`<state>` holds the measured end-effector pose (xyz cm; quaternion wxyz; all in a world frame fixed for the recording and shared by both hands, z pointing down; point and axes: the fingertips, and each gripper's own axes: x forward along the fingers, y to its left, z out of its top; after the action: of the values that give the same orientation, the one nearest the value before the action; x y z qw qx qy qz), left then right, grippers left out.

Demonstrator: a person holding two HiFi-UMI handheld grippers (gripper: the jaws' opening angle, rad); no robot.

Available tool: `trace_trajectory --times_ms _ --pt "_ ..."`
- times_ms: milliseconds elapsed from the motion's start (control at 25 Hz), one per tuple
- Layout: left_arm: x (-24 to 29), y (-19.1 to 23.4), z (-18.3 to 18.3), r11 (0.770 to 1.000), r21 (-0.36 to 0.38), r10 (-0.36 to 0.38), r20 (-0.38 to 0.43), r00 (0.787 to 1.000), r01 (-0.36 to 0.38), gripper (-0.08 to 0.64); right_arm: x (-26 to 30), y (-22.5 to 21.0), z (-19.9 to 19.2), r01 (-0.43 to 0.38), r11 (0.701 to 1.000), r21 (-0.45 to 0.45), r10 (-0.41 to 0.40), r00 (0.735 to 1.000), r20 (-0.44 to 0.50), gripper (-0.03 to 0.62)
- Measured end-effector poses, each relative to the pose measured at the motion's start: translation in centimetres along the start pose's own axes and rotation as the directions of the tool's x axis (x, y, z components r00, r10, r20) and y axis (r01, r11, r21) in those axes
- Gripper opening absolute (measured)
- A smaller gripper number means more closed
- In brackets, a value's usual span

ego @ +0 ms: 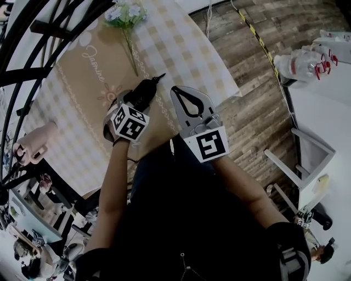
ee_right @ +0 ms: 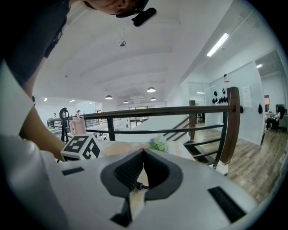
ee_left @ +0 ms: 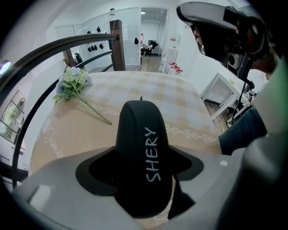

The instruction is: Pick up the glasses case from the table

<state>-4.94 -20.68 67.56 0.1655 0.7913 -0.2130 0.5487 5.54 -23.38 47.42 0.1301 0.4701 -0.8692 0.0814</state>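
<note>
Sitting right in the left tongs (ee_left: 144, 173) is the glasses case (ee_left: 143, 157), a black hard-shell one with "SHERY" written in pale letters along the top. The tongs are closed onto its sides near the back end, and the rounded front end sticks out past them. From the head view the case hangs over the beige runner on the counter (ego: 181, 49), towards the edge nearest the person. I honestly can't tell whether it's clear of the cloth.

The right tongs (ee_right: 143, 155) are just beside it on the right, out over that same edge. They're pinched shut with the tips meeting and nothing in them.

A bunch of pale blue and white flowers (ego: 125, 13) lies at the far end of the counter, stem pointing back towards the case. The checked tablecloth (ego: 164, 33) covers the rest, and a dark railing (ee_right: 157, 110) runs along the counter's left side.
</note>
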Motion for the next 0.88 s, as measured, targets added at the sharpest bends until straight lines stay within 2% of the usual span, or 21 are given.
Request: trace_trajectory --times_ms 440,880 --pt "-3.9 -0.2 0.8 0.997 -0.010 0.073 0.079 0.994 -0.073 0.353 -0.8 1.0 1.2 -0.013 1.000 -0.009 0.013 0.999 0.030 0.011" --pt "-9.7 0.0 3.7 0.986 0.018 0.158 0.199 0.967 -0.165 0.353 -1.0 1.1 3.5 -0.009 0.999 -0.053 0.013 0.997 0.079 0.011"
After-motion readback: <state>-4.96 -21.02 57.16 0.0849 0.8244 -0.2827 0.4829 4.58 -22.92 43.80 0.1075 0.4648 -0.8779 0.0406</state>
